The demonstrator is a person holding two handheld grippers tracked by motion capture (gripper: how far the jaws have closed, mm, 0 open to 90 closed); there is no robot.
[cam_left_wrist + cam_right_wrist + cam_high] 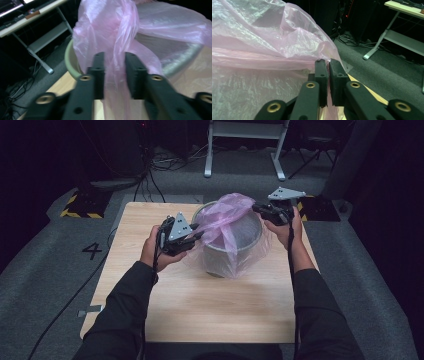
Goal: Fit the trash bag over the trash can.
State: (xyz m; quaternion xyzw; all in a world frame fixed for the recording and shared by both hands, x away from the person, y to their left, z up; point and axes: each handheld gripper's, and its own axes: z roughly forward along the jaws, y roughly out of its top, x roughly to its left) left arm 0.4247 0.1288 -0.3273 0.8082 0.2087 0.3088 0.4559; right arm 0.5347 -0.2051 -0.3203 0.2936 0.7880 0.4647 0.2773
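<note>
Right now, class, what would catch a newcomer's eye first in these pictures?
The pink plastic bag billows over the round bin mid-table. The right claw pinches the bag's edge at the bin's far right, jaws nearly together. The left claw stands open around a hanging strip of bag at the bin's left side.

A black digit "4" point(92, 251) stands on the grey floor point(45, 270) at the left of the frame, beside the tabletop point(200, 305).

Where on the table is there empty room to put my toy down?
The near half of the wooden table, between the two sleeves, is bare. The left strip beside the left claw is bare too. Around the bin and pink bag, it is crowded.
</note>
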